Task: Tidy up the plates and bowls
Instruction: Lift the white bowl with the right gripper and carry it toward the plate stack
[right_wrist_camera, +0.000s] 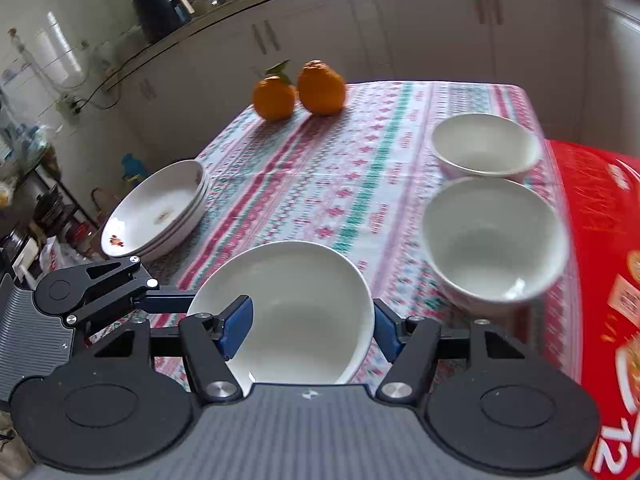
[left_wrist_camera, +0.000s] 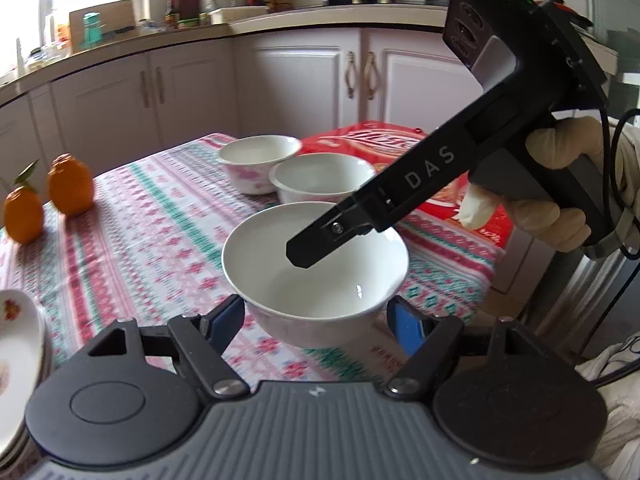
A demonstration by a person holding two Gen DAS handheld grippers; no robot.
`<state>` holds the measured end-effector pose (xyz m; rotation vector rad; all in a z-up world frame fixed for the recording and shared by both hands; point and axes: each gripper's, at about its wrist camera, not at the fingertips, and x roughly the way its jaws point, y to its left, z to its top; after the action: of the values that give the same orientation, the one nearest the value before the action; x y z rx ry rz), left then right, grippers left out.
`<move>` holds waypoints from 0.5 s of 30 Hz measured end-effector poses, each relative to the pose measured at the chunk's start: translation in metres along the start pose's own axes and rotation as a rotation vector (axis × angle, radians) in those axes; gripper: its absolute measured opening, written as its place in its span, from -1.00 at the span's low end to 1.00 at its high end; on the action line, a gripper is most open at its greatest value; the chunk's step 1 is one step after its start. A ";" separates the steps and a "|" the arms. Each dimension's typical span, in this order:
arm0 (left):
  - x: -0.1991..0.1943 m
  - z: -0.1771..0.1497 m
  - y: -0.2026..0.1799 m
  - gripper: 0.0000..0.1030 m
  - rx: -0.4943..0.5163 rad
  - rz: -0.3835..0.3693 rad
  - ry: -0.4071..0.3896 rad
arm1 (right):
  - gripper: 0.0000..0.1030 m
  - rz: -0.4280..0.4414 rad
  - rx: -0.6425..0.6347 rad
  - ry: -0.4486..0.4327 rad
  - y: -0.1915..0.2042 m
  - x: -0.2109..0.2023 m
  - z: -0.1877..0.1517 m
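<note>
A plain white ceramic bowl [left_wrist_camera: 316, 264] on the patterned tablecloth [left_wrist_camera: 160, 232] is straddled by the wide-open, empty left gripper [left_wrist_camera: 316, 320]. One finger of the open right gripper [right_wrist_camera: 312, 328] is placed inside the bowl, the other outside its rim, nothing yet clamped. If squeezed off-centre, the smooth bowl could be tipped or slid.

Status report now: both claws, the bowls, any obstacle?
Left claw open around near bowl. Right claw open, one finger inside it. Two bowls behind; path unobstructed.
</note>
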<state>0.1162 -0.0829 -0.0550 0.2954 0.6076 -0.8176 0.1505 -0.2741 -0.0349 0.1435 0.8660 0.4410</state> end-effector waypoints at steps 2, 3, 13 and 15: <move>-0.003 -0.003 0.006 0.51 -0.012 0.018 0.003 | 0.34 0.013 -0.019 0.007 0.007 0.009 0.005; -0.004 -0.005 0.009 0.51 -0.017 0.027 0.004 | 0.34 0.018 -0.026 0.009 0.010 0.012 0.006; -0.011 -0.020 0.036 0.51 -0.065 0.065 0.016 | 0.34 0.050 -0.057 0.044 0.029 0.042 0.020; -0.011 -0.021 0.039 0.51 -0.070 0.067 0.017 | 0.34 0.049 -0.063 0.049 0.032 0.046 0.022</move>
<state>0.1315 -0.0408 -0.0641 0.2576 0.6380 -0.7289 0.1829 -0.2244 -0.0435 0.0964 0.8973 0.5186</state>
